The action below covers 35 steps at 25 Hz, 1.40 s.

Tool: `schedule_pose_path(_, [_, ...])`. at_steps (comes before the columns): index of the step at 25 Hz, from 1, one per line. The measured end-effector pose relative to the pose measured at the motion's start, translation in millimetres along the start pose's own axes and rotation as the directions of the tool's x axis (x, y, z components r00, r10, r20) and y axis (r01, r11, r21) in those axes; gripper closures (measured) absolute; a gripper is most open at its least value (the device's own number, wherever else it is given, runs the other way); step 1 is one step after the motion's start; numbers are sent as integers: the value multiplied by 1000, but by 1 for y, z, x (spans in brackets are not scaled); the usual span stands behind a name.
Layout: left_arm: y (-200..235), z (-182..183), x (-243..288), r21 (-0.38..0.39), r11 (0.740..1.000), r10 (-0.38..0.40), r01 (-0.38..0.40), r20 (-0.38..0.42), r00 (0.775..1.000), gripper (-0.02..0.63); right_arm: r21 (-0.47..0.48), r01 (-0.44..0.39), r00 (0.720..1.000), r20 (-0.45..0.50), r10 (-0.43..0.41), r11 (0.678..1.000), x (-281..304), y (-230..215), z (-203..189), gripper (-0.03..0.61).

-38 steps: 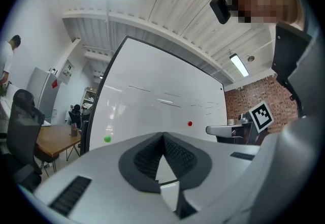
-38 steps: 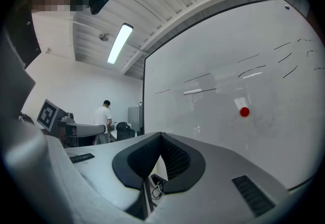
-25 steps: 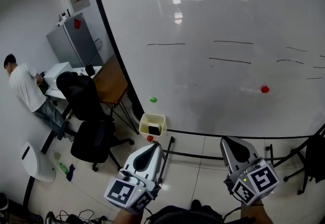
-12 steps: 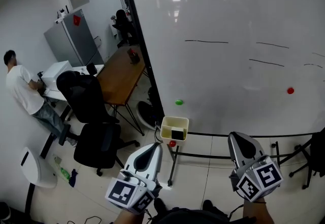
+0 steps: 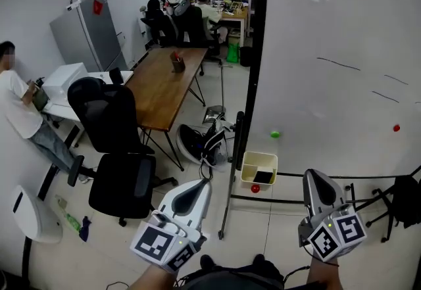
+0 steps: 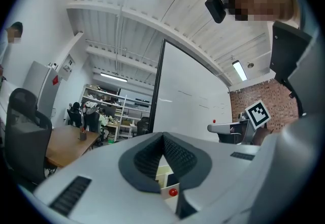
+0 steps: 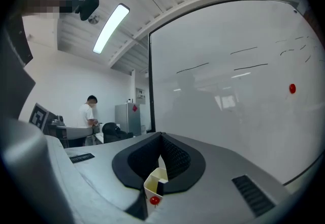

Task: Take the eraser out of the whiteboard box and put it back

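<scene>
A pale yellow whiteboard box hangs at the lower left corner of the whiteboard, with the dark eraser lying inside it. A red magnet sits just below the box. My left gripper is shut and empty, low and to the left of the box. My right gripper is shut and empty too, to the right of the box. Both are well short of it. Through the left gripper's jaws the box shows ahead. The right gripper also frames the box.
The whiteboard's stand leg rises between my left gripper and the box. Left of it are a wooden table, black office chairs, a bag on the floor and a seated person. A green magnet is stuck above the box.
In the head view the whiteboard and box have slid rightward, and the room past the board's left edge has come into sight. Both grippers travelled sideways with the view and stayed shut.
</scene>
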<state>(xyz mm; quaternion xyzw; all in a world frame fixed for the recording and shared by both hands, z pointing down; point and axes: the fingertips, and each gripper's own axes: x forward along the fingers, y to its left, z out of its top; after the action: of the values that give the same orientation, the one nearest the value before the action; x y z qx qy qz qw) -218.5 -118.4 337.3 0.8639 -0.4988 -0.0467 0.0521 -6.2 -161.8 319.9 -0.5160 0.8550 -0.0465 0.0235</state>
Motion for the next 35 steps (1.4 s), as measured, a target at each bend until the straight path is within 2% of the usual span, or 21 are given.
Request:
schedule_pose_path(6, [14,3,4,-43,999,10,-10,-8,1000,588,-7,-14,1000,-9,14,1000,13,12,6,560])
schedule_pose_path(10, [4,11,14,17,1000,11,-11,3,1000,588,-7,-27,1000,7,27,1000,17,4,15,560])
schedule_pose_path(17, [3,15,30,31,999,26,-26,20,999,588,-21,-57,998,19,58,998,27,-1,23,560])
schedule_pose_path(20, [11,15,38,34,998,56,-57,26,998,588,-18,-72,997,17,72,997,34,0,23,559])
schedule_pose_path(25, [27,10,51,36,995,96,-97,27,995,586,-28,-71,997,-22,71,997,52,1,9,558])
schedule_pose_path(27, [32,5,60,37,995,94,-95,14,995,586,-42,-81,996,-46,79,996,61,0,3,497])
schedule_pose_path(31, [42,-16,80,43,996,79,-77,-39,996,586,-33,-71,994,-84,68,997,79,-11,-15,494])
schedule_pose_path(35, [54,-35,94,41,995,97,-94,-75,992,584,-12,-69,988,-140,67,998,97,-17,-40,471])
